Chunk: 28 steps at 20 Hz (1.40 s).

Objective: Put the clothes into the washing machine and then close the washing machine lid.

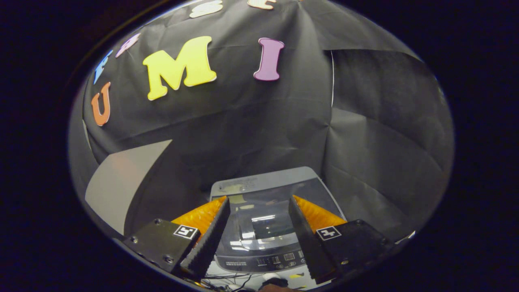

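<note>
The gripper (258,205) hangs above the washing machine (265,227) with its 2 fingers (209,239) spread well apart and nothing between them. Seen through the gap, the machine's control panel (263,261) lies nearest, a strip of small buttons and a display. Beyond it the lid (261,225) lies flat and closed, its glossy dark window catching bright reflections. The pale grey rear edge of the machine sits beyond the fingertips, up against the black cloth wall (251,129). A pale grey panel (117,182) shows off to the left.
</note>
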Each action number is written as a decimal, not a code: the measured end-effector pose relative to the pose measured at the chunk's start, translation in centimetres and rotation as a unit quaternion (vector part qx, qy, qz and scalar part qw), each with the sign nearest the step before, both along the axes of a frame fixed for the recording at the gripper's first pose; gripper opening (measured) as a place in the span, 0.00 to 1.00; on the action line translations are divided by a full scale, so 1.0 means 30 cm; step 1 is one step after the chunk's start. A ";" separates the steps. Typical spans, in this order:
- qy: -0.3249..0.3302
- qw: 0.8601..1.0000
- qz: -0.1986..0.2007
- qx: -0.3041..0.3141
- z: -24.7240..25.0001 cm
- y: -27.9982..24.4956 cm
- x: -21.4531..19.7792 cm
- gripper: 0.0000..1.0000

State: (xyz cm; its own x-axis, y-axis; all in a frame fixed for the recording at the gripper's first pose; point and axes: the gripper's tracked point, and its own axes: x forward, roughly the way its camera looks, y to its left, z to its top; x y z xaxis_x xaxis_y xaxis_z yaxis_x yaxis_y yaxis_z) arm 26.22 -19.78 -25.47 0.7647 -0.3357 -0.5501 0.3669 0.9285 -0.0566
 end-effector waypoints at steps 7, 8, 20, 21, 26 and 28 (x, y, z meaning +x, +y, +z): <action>-0.048 0.999 0.005 0.005 0.105 0.108 -0.035 0.92; -0.055 0.998 0.004 0.001 0.119 0.117 -0.051 0.91; -0.100 0.994 0.008 -0.052 0.328 0.178 -0.377 0.99; -0.107 0.993 0.010 -0.054 0.348 0.173 -0.406 0.99; -0.138 0.987 0.053 -0.066 0.446 0.179 -0.567 0.99; -0.146 0.983 0.084 -0.067 0.480 0.189 -0.679 0.99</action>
State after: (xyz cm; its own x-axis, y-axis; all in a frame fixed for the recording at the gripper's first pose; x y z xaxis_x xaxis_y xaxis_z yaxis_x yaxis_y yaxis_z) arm 5.86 -14.12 -11.08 0.9343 -0.2462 -0.2577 0.2285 0.9687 -0.0968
